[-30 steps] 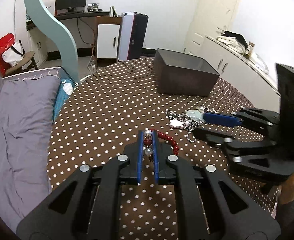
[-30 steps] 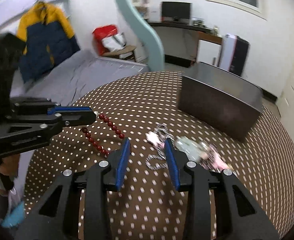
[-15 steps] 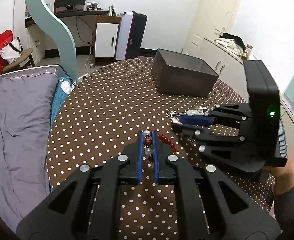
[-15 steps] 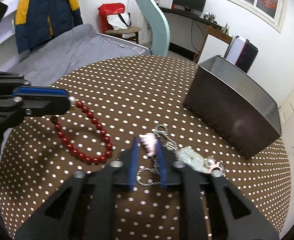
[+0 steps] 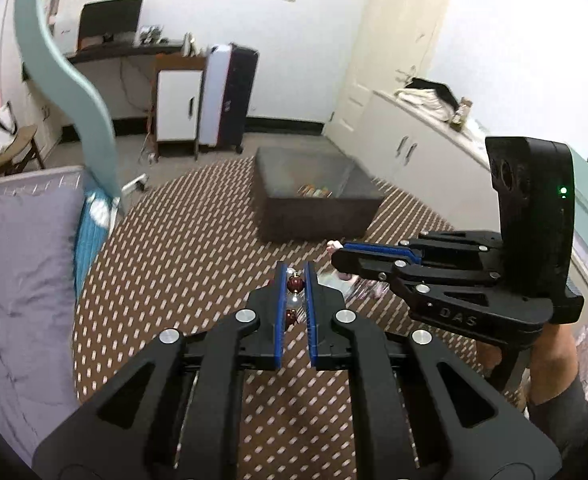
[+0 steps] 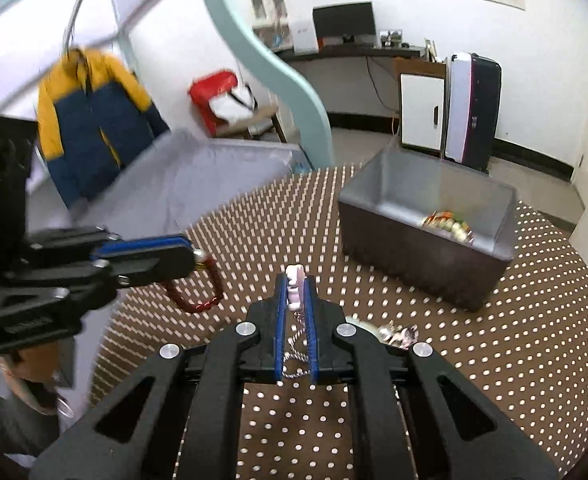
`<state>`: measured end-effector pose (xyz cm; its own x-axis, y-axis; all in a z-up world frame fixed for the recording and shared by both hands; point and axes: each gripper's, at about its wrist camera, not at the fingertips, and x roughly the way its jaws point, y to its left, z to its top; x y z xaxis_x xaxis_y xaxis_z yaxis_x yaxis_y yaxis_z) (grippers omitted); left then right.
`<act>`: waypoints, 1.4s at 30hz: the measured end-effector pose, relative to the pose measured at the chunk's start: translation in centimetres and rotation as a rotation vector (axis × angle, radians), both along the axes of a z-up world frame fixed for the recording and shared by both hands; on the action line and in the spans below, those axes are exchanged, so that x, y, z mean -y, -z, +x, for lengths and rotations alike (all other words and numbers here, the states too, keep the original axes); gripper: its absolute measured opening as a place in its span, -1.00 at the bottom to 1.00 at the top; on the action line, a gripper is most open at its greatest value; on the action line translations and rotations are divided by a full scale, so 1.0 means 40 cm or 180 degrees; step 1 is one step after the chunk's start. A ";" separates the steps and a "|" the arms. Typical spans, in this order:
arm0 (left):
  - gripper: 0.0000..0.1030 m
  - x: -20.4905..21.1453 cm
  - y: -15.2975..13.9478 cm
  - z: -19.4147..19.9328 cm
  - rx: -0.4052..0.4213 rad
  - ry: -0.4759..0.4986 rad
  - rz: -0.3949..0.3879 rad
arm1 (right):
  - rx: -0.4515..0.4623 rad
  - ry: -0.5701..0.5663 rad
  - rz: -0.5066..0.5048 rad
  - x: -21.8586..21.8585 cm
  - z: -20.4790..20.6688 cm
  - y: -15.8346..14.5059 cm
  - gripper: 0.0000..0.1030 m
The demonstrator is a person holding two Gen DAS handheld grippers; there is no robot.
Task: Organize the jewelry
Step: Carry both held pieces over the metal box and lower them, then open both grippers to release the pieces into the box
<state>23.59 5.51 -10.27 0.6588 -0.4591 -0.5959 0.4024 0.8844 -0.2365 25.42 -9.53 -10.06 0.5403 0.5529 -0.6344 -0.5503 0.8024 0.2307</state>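
Note:
My left gripper (image 5: 294,276) is shut on a red bead bracelet (image 5: 295,285) and holds it above the dotted table; the bracelet hangs from it in the right wrist view (image 6: 198,294). My right gripper (image 6: 295,280) is shut on a pink charm (image 6: 294,284) with a silver chain (image 6: 298,354) hanging below it. The right gripper also shows in the left wrist view (image 5: 339,255), just right of my left one. A dark box (image 6: 425,248) stands behind, with colourful jewelry (image 6: 447,226) inside.
More jewelry (image 6: 393,333) lies on the brown dotted table (image 6: 513,360) beside my right gripper. A bed with grey bedding (image 5: 18,280) borders the table on the left. A white cabinet (image 5: 421,152) stands at the right.
Both grippers have lifted off the table with their pieces. The red bracelet now hangs in the air, and the pink charm with its chain has come up from the jewelry pile.

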 end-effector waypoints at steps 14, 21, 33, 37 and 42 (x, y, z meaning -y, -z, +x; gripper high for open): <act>-0.83 0.161 -0.169 0.163 0.0372 0.0149 0.0100 | 0.0297 0.0474 0.0250 0.102 0.079 -0.132 -0.86; -0.83 0.209 -0.120 0.277 0.0222 -0.0023 0.0246 | 0.0279 0.0695 0.0190 0.119 0.147 -0.093 -0.86; -0.81 0.236 0.030 0.367 -0.0287 -0.0049 0.0409 | 0.0054 0.0839 0.0038 0.139 0.200 0.008 -0.86; -0.81 0.239 0.046 0.368 -0.0387 0.0040 0.0456 | 0.0013 0.0842 0.0030 0.142 0.201 0.017 -0.86; -0.04 0.225 0.043 0.352 -0.0350 -0.0040 0.0474 | 0.0016 0.0875 0.0038 0.152 0.191 0.014 -0.81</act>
<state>37.68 -3.48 -11.99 0.5912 -0.3524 -0.7255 0.3700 0.9178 -0.1443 33.07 -15.62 -10.62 0.6741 0.3925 -0.6257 -0.3135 0.9191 0.2388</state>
